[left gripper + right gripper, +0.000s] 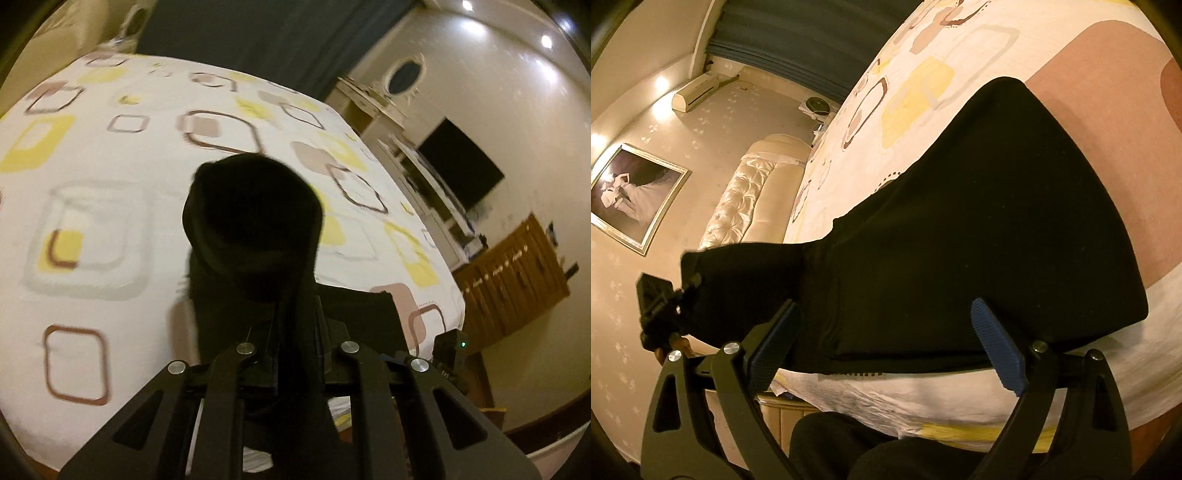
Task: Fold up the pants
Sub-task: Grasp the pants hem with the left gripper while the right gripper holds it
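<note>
The black pants (979, 229) lie on the bed near its front edge. My left gripper (295, 325) is shut on a bunched end of the pants (255, 236) and holds it lifted above the bed, the fabric hiding its fingertips. It also shows in the right wrist view (676, 295) at the left, clamped on the raised end of the cloth. My right gripper (886, 332) is open, its blue pads (997, 347) spread on either side of the near edge of the flat pants, not gripping them.
The bed sheet (110, 206) is white with yellow and brown squares. A padded headboard (746, 199) is at the bed's far end. A white dresser with mirror (388, 96), a dark TV (461, 166) and a wooden cabinet (517, 280) stand to the right of the bed.
</note>
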Available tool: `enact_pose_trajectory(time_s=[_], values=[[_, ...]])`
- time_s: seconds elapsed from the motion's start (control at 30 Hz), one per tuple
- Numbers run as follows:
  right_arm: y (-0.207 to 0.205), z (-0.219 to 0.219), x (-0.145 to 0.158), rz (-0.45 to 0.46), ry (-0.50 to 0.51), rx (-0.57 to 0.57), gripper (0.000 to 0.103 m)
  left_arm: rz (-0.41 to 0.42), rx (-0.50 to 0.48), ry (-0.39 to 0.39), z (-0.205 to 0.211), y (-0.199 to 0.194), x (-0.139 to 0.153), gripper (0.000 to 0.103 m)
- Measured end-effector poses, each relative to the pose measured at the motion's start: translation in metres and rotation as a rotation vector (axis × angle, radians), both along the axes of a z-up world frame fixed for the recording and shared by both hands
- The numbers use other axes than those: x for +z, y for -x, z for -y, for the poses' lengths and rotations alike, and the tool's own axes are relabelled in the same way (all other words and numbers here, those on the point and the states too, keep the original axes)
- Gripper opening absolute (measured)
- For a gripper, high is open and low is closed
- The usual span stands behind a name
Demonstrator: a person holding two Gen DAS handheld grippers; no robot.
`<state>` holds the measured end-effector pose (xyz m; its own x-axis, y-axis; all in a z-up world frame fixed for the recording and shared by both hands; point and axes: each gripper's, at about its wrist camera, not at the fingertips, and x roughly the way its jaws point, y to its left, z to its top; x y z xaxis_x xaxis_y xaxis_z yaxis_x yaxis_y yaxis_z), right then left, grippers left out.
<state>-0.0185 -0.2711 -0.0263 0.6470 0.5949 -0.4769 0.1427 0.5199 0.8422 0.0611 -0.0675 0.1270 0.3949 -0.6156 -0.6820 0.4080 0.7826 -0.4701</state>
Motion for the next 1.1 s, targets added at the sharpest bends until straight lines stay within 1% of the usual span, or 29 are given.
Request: enact_pose_trajectory(time_s=[0.1, 0.13, 0.2, 0.23, 0.33, 0.4, 0.47, 0.53, 0.63, 0.73, 0.87, 0.93, 0.97, 1.03, 1.07, 1.1], values=[[0.001, 0.002, -0.001, 0.002, -0.019, -0.003, 0.093, 0.016, -0.042, -0.055, 0.049, 0.003, -0.007, 0.013], [0.002, 0.003, -0.002, 0.004, -0.027, -0.006, 0.093, 0.032, -0.056, -0.090, 0.069, 0.005, -0.013, 0.013], [0.003, 0.006, -0.004, 0.006, -0.052, -0.013, 0.093, 0.043, -0.074, -0.136, 0.094, 0.008, -0.025, 0.013], [0.004, 0.007, -0.005, 0.007, -0.066, -0.019, 0.093, 0.047, -0.087, -0.171, 0.111, 0.009, -0.035, 0.013], [0.006, 0.011, -0.007, 0.009, -0.118, -0.041, 0.093, 0.036, -0.106, -0.226, 0.140, 0.012, -0.059, 0.013], [0.008, 0.014, -0.009, 0.009, -0.161, -0.060, 0.093, 0.012, -0.113, -0.252, 0.158, 0.014, -0.077, 0.013], [0.009, 0.017, -0.011, 0.007, -0.198, -0.077, 0.093, -0.011, -0.115, -0.277, 0.172, 0.014, -0.095, 0.013], [0.010, 0.019, -0.012, 0.003, -0.233, -0.093, 0.093, -0.014, -0.114, -0.306, 0.182, 0.017, -0.106, 0.013], [0.010, 0.022, -0.012, -0.007, -0.271, -0.106, 0.093, 0.007, -0.113, -0.377, 0.199, 0.022, -0.126, 0.013], [0.011, 0.022, -0.011, -0.013, -0.277, -0.109, 0.093, 0.037, -0.109, -0.430, 0.210, 0.026, -0.136, 0.013], [0.011, 0.022, -0.007, -0.016, -0.260, -0.103, 0.093, 0.054, -0.104, -0.455, 0.216, 0.028, -0.142, 0.015], [0.012, 0.024, -0.005, -0.017, -0.252, -0.104, 0.093, 0.062, -0.110, -0.447, 0.216, 0.029, -0.140, 0.018], [0.012, 0.024, -0.004, -0.019, -0.250, -0.105, 0.093, 0.075, -0.112, -0.447, 0.215, 0.031, -0.137, 0.023], [0.013, 0.025, -0.003, -0.020, -0.241, -0.103, 0.093, 0.106, -0.126, -0.438, 0.213, 0.037, -0.132, 0.027], [0.013, 0.025, -0.001, -0.020, -0.233, -0.100, 0.093, 0.128, -0.136, -0.427, 0.210, 0.044, -0.126, 0.034], [0.013, 0.025, 0.003, -0.021, -0.211, -0.093, 0.093, 0.142, -0.141, -0.413, 0.207, 0.050, -0.121, 0.048]])
